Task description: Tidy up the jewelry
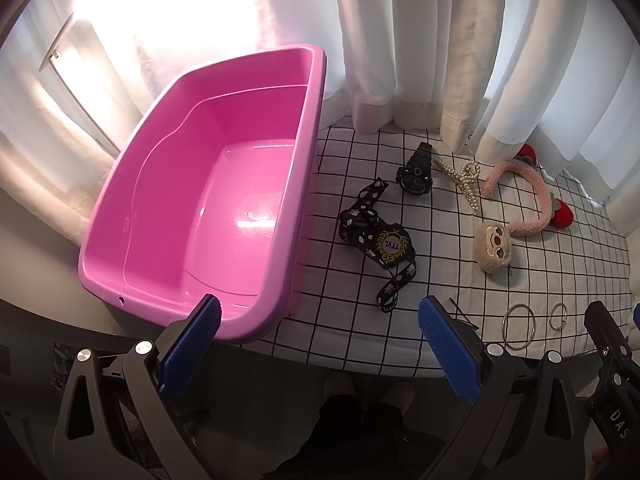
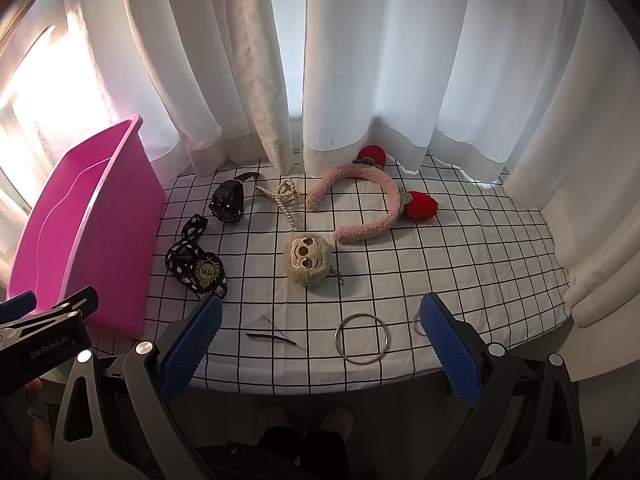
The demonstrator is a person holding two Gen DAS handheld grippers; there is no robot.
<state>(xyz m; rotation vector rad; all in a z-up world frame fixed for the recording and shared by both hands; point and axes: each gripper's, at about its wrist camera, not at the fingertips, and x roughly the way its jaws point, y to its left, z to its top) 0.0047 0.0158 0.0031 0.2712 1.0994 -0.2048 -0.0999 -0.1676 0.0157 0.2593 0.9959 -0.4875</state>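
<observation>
Checkered tablecloth [image 2: 460, 264], large silver ring [image 2: 362, 338] just beyond right gripper's [image 2: 324, 340] wide-open, empty jaws; left gripper [image 1: 320, 340] likewise.

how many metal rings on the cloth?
2. The large ring lies near the cloth's front edge; the small ring lies just right of it, partly hidden behind the right tool's finger in the right view.

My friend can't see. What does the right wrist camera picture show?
The open right gripper hovers over a checked tablecloth holding a big metal ring, plush sloth face, pink strawberry headband, black watch and pink tub.
</observation>
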